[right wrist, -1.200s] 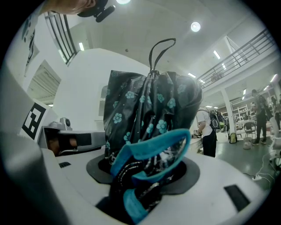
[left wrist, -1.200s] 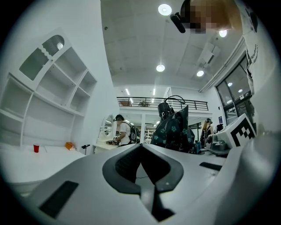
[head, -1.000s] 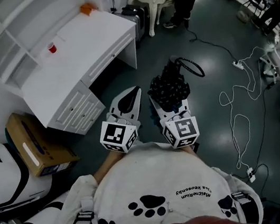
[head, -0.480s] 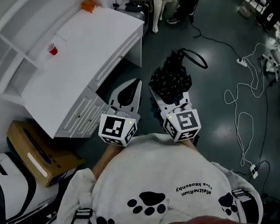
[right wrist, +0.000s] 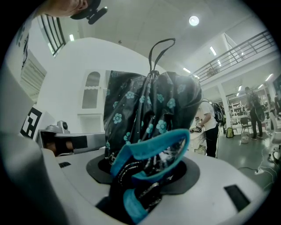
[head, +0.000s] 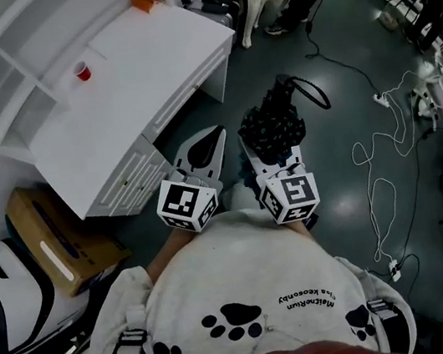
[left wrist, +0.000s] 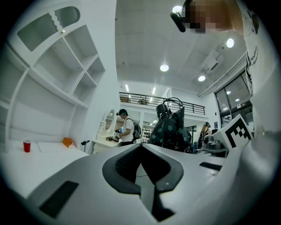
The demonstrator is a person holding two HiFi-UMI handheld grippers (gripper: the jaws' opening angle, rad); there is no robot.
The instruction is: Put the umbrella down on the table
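Your right claw pinches the umbrella low, left claw pressed together empty; it's probably light and floppy, bench at 11 o'clock.

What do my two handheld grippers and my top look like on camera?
The left white wedge-shaped gripper and the right white wedge-shaped gripper each carry a cube with black-and-white square markers at the rear. The left one's jaws are lined with dark grey pads. You wear a light top with black paw prints.
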